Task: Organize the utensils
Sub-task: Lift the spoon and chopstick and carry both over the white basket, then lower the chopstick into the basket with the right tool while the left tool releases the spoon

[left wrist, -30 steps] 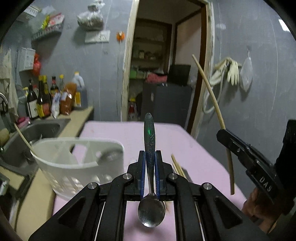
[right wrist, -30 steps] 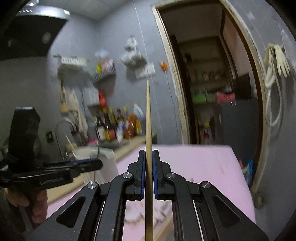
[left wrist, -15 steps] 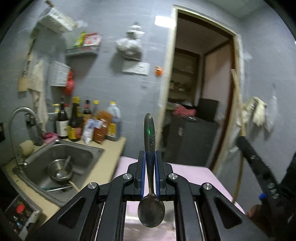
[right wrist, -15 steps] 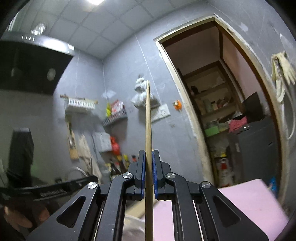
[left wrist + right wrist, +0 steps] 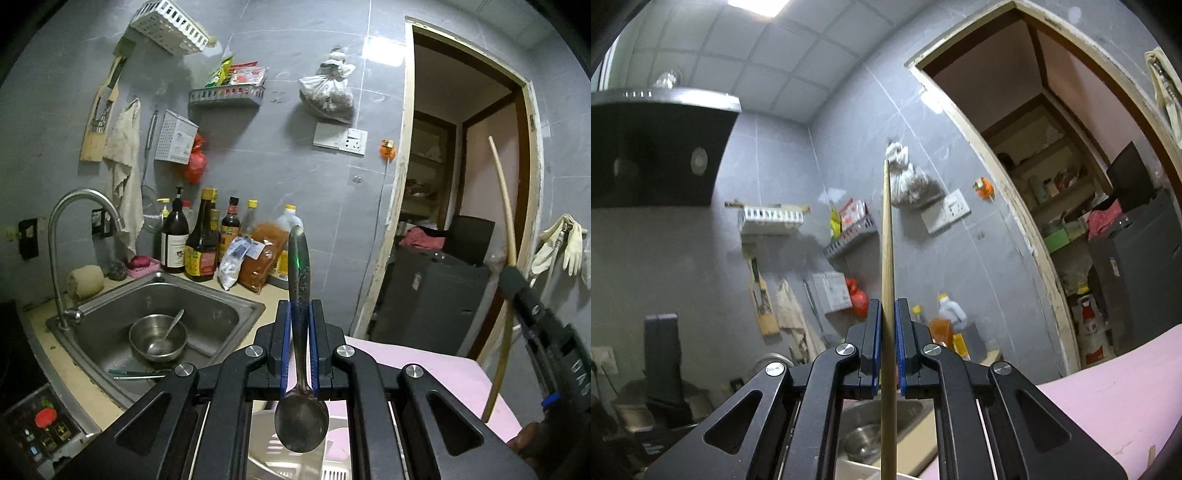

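Left tongs (image 5: 299, 347) clamp a steel spoon (image 5: 301, 369) at its neck — stiff, slick, bowl-heavy; right tongs (image 5: 886, 354) pinch a light, rigid chopstick (image 5: 887, 295) mid-shaft — likely to pivot.

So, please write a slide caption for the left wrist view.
Left gripper clamps a metal spoon upright, bowl toward camera, near a steel sink.
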